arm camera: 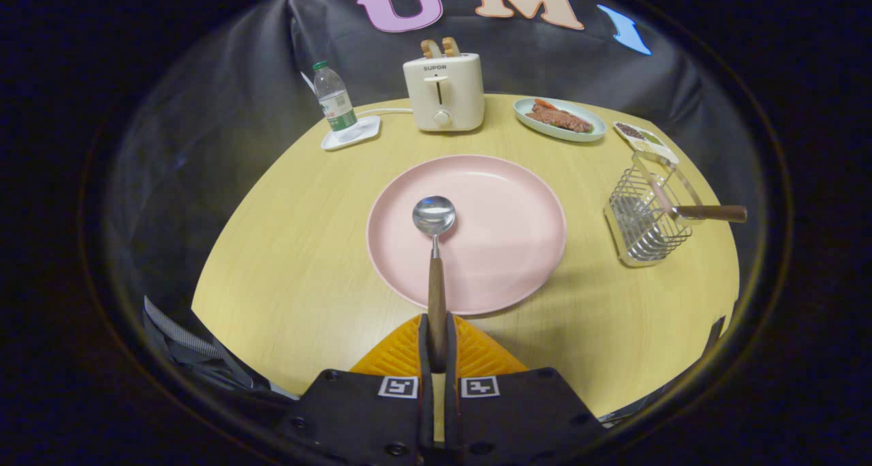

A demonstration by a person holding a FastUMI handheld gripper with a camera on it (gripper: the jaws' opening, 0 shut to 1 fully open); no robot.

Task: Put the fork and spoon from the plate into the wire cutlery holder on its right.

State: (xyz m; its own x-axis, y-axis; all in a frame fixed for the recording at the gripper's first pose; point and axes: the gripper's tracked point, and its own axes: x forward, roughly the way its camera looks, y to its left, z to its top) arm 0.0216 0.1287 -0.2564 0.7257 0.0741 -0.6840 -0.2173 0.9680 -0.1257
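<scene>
Holding spoon [434,248] by handle w/ fingers [437,347] clamped, above plate [518,248]; fork [708,212] already in holder [644,227]. Next we swing right, drop in.

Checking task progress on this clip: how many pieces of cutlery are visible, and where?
2. The spoon is clamped by its handle between the gripper fingers, bowl over the pink plate. The fork's handle sticks out of the wire cutlery holder.

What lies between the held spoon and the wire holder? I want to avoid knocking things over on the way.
Nothing visible does. The gripper is shut on the spoon above the pink plate. Between plate and wire holder is bare table. A wooden-handled utensil already sticks out of the holder.
</scene>
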